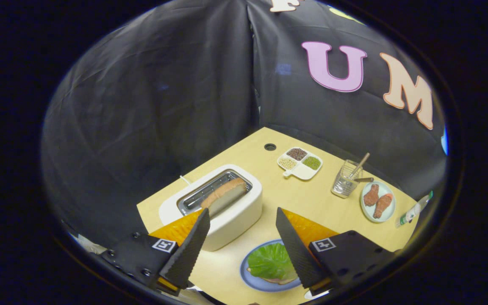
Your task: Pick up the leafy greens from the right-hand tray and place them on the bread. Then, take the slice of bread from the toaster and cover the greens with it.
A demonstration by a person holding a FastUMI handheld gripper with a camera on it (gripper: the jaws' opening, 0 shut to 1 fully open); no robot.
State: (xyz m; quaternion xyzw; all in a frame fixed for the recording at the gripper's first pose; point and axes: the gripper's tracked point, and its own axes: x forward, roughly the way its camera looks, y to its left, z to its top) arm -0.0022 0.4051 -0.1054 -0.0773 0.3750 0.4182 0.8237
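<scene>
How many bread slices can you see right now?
2. One slice stands in the toaster, just ahead of the open jaws of the gripper. The other lies on the blue plate under the greens, mostly hidden.

Your one camera rides on the gripper (242, 216), high above the near end of the table (278, 199), tilted down and forward along the spread fingers. The toaster (214, 203) sits at eleven o'clock, fairly near; the far plate (377, 201) at two o'clock, probably blurred by fisheye curvature.
</scene>
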